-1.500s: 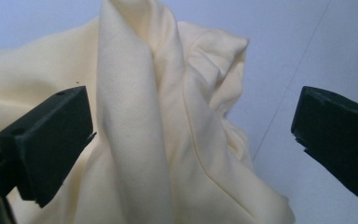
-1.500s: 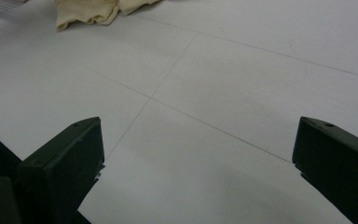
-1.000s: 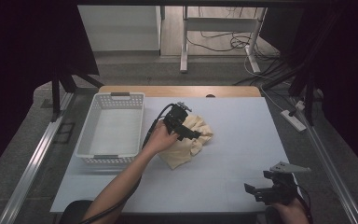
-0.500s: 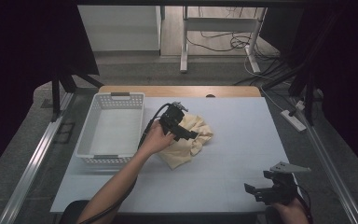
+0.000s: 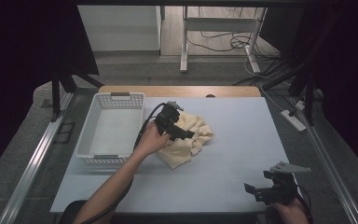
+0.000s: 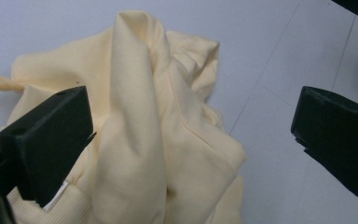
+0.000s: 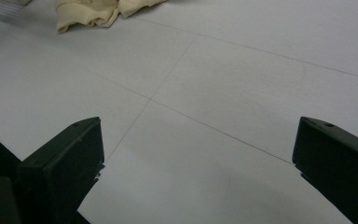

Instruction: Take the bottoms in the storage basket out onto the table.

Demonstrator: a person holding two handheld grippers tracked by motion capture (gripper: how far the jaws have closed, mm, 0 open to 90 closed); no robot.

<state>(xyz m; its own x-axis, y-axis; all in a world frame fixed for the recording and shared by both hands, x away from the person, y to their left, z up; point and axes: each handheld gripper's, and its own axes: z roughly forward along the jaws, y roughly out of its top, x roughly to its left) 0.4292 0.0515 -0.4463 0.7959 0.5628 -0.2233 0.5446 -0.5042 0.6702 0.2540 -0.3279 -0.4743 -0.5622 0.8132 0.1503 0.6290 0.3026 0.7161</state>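
**A:** so what's on the bench? Biggest thing first pls

**B:** pale grey table (image 5: 242,154), covers most of the high view. On its left part sits a white plastic basket (image 5: 95,147) with perforated walls, nothing visible in it. Just right of the basket, roughly mid-table, there's a crumpled cream-yellow garment (image 5: 193,140). Looks like a sweatshirt, ribbed hem and a small white label visible in the left gripper view.

**A:** and the grippers?

**B:** left gripper (image 5: 172,123) is right over the garment's left side, held in the person's left hand (image 5: 150,140), with the cable looping back toward the basket. In its own view the jaws are spread wide with a tall fold of the fabric between them; the left jaw is against the cloth, the right one is out over bare table. Not clamped on anything.

Right gripper (image 5: 272,189) is way off at the near right corner, well apart from the garment. Jaws wide open too, nothing between them but tabletop.
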